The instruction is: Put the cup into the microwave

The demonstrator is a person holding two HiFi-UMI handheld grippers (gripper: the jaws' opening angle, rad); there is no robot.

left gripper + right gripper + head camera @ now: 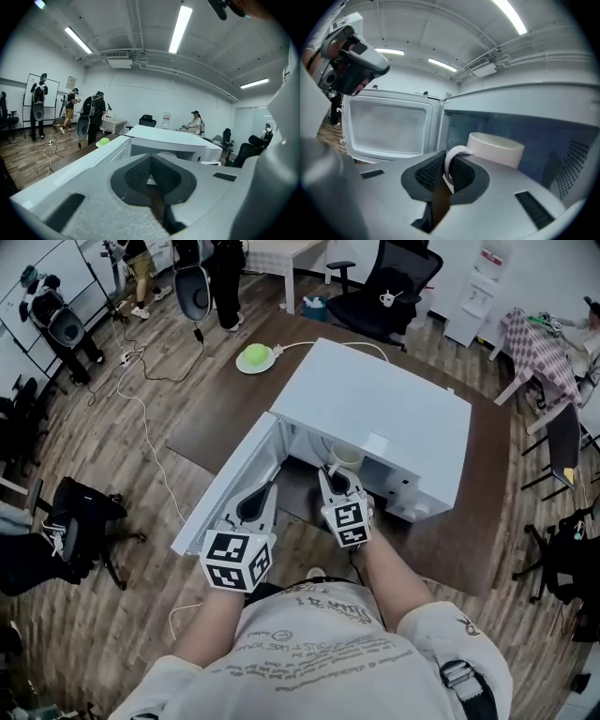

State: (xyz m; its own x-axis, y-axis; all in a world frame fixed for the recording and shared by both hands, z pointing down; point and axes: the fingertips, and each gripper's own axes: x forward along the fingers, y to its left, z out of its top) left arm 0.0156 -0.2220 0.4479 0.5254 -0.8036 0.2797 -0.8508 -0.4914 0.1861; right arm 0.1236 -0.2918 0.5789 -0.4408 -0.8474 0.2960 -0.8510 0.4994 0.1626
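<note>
The white microwave stands on a dark brown table with its door swung open to the left. My right gripper is shut on the handle of a cream cup at the mouth of the cavity. In the right gripper view the pads pinch the cup's loop handle, and the cup's body sits upright inside the microwave cavity, beyond the jaws. My left gripper is beside the open door, its jaws shut and empty.
A green object on a white dish lies at the table's far left, a cable running from it. Office chairs and standing people are farther off. The open door fills the space left of the right gripper.
</note>
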